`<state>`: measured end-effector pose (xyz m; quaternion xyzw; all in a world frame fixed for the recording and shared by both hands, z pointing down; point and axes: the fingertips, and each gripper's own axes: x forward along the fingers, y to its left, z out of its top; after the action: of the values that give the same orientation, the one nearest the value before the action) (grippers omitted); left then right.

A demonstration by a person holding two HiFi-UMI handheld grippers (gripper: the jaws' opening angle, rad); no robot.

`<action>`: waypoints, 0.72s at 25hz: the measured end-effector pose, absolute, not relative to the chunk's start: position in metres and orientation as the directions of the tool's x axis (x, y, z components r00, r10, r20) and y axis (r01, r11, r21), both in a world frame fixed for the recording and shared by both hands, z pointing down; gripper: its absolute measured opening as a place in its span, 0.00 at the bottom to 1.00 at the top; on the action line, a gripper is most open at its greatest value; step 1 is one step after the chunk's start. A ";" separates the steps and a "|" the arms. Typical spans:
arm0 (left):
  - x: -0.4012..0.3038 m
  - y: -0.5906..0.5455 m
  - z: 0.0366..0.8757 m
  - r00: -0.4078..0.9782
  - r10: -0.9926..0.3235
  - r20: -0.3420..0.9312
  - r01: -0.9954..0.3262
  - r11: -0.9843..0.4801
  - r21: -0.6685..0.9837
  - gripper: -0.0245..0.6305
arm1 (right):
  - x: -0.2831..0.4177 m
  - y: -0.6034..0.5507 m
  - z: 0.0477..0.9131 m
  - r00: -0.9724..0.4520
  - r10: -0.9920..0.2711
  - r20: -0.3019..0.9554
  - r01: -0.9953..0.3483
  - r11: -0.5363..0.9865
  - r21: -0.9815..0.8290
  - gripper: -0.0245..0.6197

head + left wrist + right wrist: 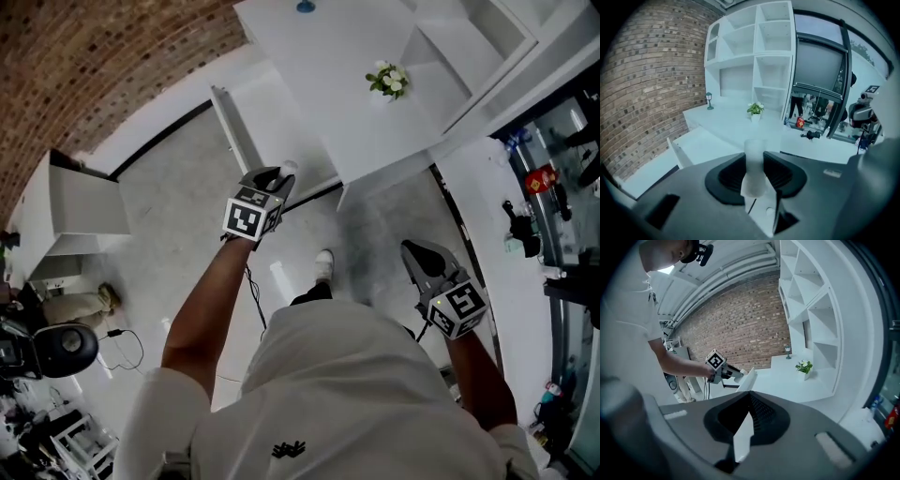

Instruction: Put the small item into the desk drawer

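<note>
My left gripper point(281, 176) is shut on a small, pale, translucent cylinder-shaped item point(290, 168), which stands upright between the pads in the left gripper view point(754, 150). It hovers at the near right corner of the open white desk drawer point(228, 127), whose inside looks bare. In the left gripper view the drawer point(701, 143) lies ahead and to the left. My right gripper point(410, 247) hangs low at the right above the floor, jaws shut with nothing in them. The right gripper view shows the left gripper point(736, 373) at the drawer's front panel point(749, 379).
The white desk point(328, 75) carries a small potted plant point(388, 81) and a small lamp point(709, 100). White shelving point(754, 51) stands behind it, and a brick wall point(647, 89) to the left. A white cabinet point(70, 211) and a camera on a stand point(47, 349) are on the floor at left.
</note>
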<state>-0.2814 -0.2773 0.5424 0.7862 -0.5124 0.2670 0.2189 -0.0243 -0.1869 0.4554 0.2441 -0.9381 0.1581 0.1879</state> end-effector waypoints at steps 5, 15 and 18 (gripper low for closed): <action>-0.298 -0.315 0.581 0.333 -0.622 0.709 -0.893 -0.449 0.026 0.23 | -0.033 -0.206 0.455 -0.774 -0.458 0.436 -0.585 0.780 -0.220 0.05; -0.300 -0.373 0.658 0.346 -0.517 0.783 -0.831 -0.557 -0.001 0.23 | -0.024 -0.226 0.466 -0.693 -0.522 0.497 -0.680 0.703 -0.209 0.05; -0.300 -0.386 0.683 0.327 -0.485 0.811 -0.802 -0.597 -0.033 0.23 | -0.020 -0.232 0.471 -0.675 -0.527 0.516 -0.698 0.682 -0.216 0.05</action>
<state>-0.3000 -0.3862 0.6832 0.7917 -0.4062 0.4141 0.1916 -0.0201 -0.2317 0.4709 0.3434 -0.8925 0.2022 0.2113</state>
